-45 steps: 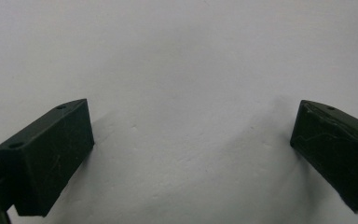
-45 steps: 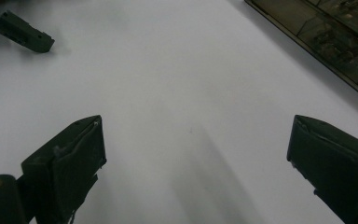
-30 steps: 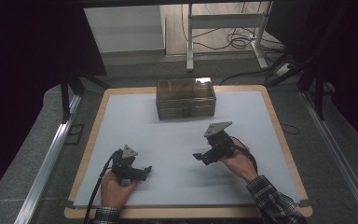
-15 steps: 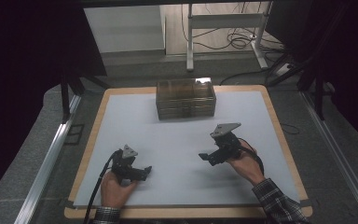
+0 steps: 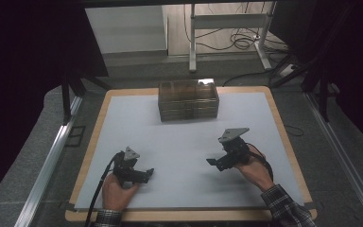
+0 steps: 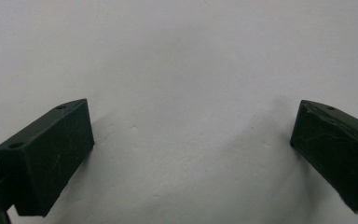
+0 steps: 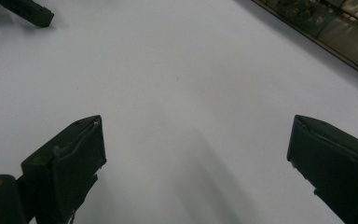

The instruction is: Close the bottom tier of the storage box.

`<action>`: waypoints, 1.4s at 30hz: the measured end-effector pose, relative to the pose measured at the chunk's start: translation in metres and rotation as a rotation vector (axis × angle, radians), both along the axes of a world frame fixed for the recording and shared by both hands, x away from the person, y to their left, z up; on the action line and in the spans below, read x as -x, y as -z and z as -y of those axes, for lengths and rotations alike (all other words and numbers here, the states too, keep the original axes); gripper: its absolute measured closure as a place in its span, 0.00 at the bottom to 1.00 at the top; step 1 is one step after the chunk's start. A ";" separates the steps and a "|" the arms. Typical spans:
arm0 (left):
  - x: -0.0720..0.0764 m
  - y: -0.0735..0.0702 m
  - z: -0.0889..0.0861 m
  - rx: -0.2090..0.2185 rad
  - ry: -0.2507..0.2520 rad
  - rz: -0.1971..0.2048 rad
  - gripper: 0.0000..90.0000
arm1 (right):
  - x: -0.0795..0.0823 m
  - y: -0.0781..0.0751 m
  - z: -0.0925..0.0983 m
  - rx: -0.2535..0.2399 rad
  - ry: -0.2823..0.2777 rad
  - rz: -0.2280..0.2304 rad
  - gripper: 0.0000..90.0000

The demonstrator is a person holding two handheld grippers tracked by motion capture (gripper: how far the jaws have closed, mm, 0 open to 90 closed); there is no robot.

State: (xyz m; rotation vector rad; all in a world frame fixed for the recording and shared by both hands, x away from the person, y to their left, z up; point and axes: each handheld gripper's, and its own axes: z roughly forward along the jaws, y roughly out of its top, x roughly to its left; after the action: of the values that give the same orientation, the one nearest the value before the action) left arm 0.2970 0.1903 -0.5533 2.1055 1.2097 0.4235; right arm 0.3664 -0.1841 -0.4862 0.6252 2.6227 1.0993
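While both grippers, left gripper and right gripper, are gaping wide over the white mat, the brown stacked case is showing no readable writing.

A white sheet is spread over a wooden board, whose pale edge is left bare around it. The board is set on a grey, carpet-like surface. A metal rail is laid along the left side, and a second rail along the right. A small dark square item, too dim to be identified, is seen just beside the left rail. Beyond the board, a white metal frame is stood on the floor, with dark cables trailed around its legs.
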 end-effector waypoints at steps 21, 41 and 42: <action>0.000 0.000 0.000 0.000 0.000 0.001 0.00 | 0.008 0.003 0.021 0.019 0.028 -0.008 0.04; 0.000 0.000 0.000 0.001 -0.001 0.002 0.00 | 0.018 0.000 0.047 0.012 0.074 -0.002 0.03; 0.000 0.000 0.000 0.001 -0.001 0.002 0.00 | 0.018 0.000 0.048 0.013 0.076 -0.001 0.03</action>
State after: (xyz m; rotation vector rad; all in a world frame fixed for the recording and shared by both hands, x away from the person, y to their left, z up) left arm 0.2971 0.1902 -0.5536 2.1031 1.2090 0.4252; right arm 0.3482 -0.2320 -0.4858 0.7170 2.5819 1.0598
